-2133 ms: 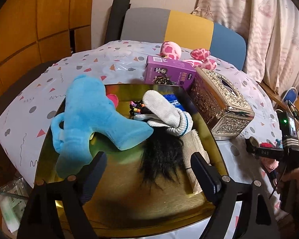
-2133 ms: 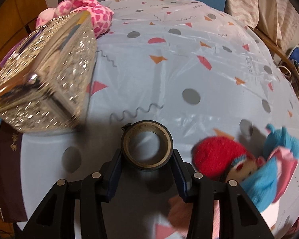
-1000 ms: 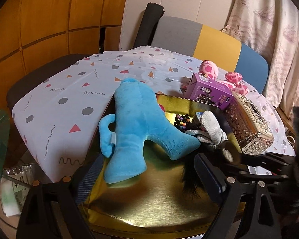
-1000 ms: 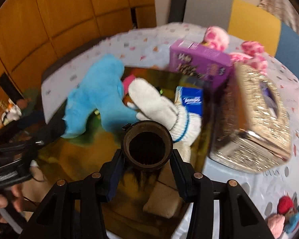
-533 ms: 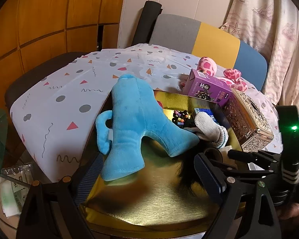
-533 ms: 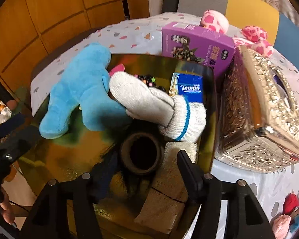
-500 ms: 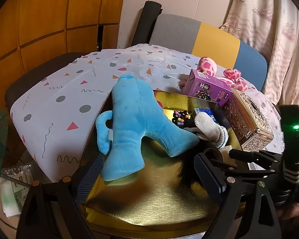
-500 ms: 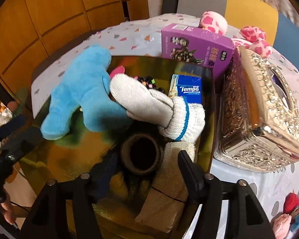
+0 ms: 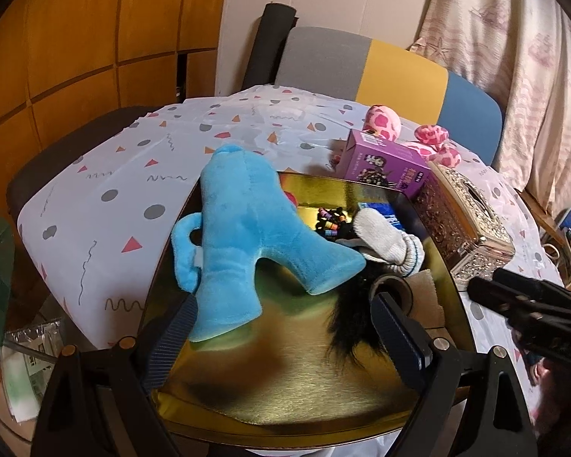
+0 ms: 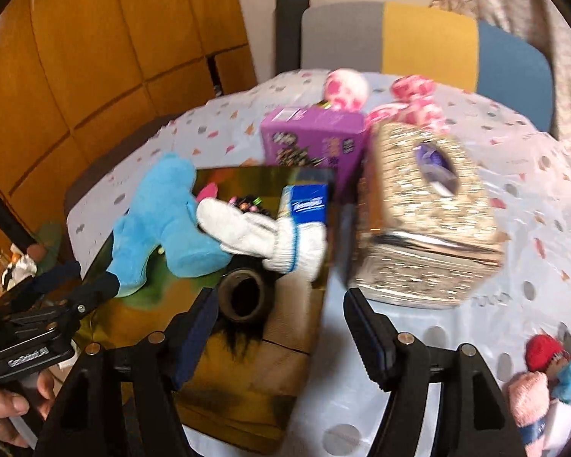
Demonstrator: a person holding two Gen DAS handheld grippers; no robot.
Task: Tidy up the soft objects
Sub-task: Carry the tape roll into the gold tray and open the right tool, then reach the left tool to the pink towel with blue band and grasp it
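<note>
so the brown tape roll [image 10: 243,297] is sitting on the black fur in the gold tray [image 9: 285,392], around 11 o'clock off the wide-open, empty right gripper [image 10: 281,327], left gripper [image 9: 281,327] also open, blue plush [image 9: 247,243] between its tips

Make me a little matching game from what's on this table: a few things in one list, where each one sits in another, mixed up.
Things:
1. blue plush
2. tape ring
3. purple box
4. red-hatted doll

Places:
a. on the black fur in the tray
b. on the tablecloth, past the tissue box
c. left side of the gold tray
d. behind the tray

Pairs: 1-c, 2-a, 3-d, 4-b
</note>
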